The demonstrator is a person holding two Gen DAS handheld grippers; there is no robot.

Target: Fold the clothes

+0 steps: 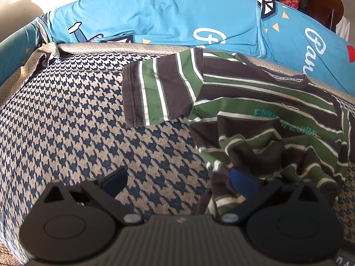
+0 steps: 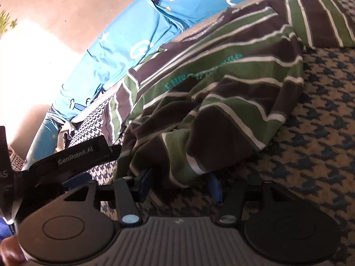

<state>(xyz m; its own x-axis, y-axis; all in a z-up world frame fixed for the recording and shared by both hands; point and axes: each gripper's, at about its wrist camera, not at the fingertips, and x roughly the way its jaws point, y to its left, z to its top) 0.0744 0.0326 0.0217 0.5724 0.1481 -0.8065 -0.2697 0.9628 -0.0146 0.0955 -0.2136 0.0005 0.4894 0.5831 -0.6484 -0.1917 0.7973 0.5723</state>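
The right hand-held gripper [image 2: 180,182] has its jaws partly apart with the bunched lower edge of the striped T-shirt [image 2: 221,84] hanging between them; the blue pads [image 2: 146,182] sit on either side of the fabric and do not look pressed against it, so I judge the cloth loose there, not gripped. The left hand-held gripper [image 1: 179,181] stands wide open, one pad over bare bedcover, the other half buried under a fold of the striped T-shirt [image 1: 255,110], holding nothing.

The shirt lies on the houndstooth bedcover [image 1: 77,115], crumpled at its near end, one sleeve spread flat toward the blue printed pillows [image 1: 166,17] (the collar end lies just beside them).

What could go wrong: with neither gripper clamped, any lift would likely let the hem slide out and the crumple would stay. A jaw closing here might take several layers at once, or pinch the bedcover under the cloth, and drag it along. The buried left pad could also snag the fold.

Containers: a pale perforated basket [image 2: 15,160] shows at the far left edge of the right view; its contents cannot be made out.
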